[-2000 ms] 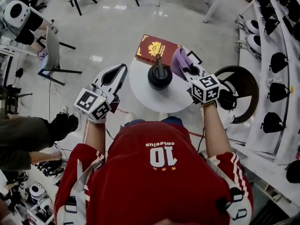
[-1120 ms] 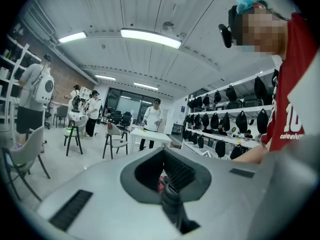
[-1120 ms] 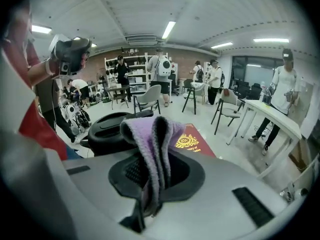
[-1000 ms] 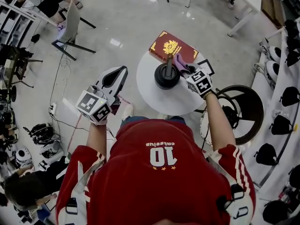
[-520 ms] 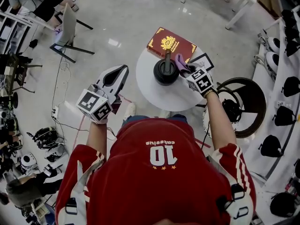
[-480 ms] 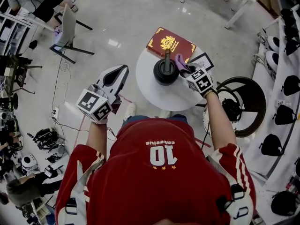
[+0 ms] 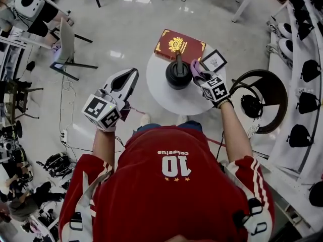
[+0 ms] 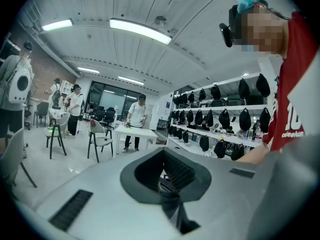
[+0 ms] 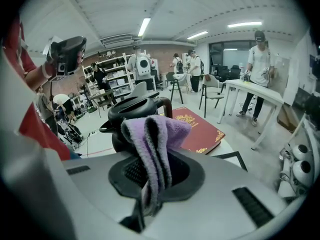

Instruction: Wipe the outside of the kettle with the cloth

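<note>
Right gripper [image 7: 200,77] has its jaws closed on a purple cloth [image 7: 196,68]. In the right gripper view [image 9: 152,184] the cloth [image 9: 152,134] rises out of the pinch in a folded bunch and droops forward toward the kettle [image 9: 131,110]. The right forearm [image 7: 234,132] reaches forward and slightly inward from the shoulder, nearly straight. The marker cube faces up and the jaws point at the kettle's right side.

From the head view the black kettle [image 7: 178,74] stands upright near the back of a round white table [image 7: 171,99], its handle arching over the lid. The cloth lies just beside the kettle's right flank. Whether it actually presses on the body cannot be told from either view.

A red book with gold ornament [image 7: 180,45] lies flat behind the kettle at the far rim of the table. It also shows past the cloth in the right gripper view [image 9: 202,129]. A small dark-framed picture [image 7: 214,61] lies to the right of the book, near the cloth.

The left gripper [image 7: 130,75] is held off to the left of the table, over the floor and well apart from the kettle. The left forearm [image 7: 102,146] is bent up at the elbow, with the jaws aimed forward and tilted upward. The left gripper view [image 8: 169,196] shows the ceiling lights and the room beyond. Its jaws are together with nothing between them.
</note>
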